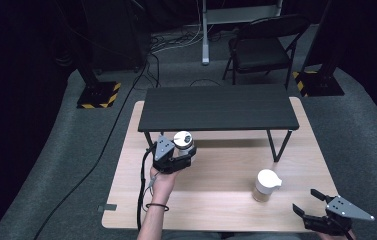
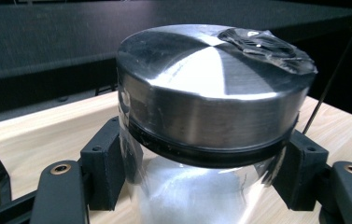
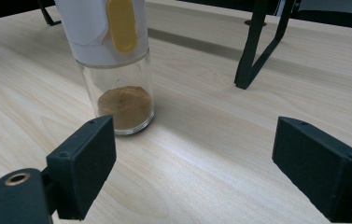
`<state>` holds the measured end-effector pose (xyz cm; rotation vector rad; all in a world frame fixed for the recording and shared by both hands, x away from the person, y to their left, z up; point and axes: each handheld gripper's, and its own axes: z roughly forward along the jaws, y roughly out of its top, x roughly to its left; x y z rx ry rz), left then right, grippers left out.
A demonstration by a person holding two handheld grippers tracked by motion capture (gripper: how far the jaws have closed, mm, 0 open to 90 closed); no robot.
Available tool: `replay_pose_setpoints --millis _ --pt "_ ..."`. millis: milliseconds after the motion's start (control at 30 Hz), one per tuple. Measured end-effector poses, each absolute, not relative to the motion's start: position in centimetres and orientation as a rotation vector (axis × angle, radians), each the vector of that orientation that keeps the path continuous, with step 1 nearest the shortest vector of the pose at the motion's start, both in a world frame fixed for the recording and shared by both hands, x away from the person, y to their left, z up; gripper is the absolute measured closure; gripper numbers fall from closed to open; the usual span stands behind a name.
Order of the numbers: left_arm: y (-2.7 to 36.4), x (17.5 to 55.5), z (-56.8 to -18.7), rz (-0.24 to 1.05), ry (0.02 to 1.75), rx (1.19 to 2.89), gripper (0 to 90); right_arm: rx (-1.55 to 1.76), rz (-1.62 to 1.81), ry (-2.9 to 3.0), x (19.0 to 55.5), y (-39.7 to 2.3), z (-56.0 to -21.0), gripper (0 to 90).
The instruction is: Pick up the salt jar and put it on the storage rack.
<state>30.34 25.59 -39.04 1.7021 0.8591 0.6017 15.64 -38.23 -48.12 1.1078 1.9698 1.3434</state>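
Keeping the left claw (image 1: 182, 151) clamped on the metal-lidded jar (image 1: 184, 141) (right claw (image 1: 310, 202) gaping, empty) means lifting it upright, centre frame.

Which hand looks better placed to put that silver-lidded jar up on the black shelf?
Left, probably. The left gripper is already shut on the silver-lidded jar, just before the black shelf. The right gripper hangs open at the table's near corner, holding nothing.
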Motion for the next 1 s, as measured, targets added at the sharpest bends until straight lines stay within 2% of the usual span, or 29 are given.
replay_pose_setpoints --millis 1000 --pt "25.4 32.3 -30.9 0.545 0.827 1.743 29.8 1.105 1.341 1.976 15.7 -38.2 -48.1 12.2"
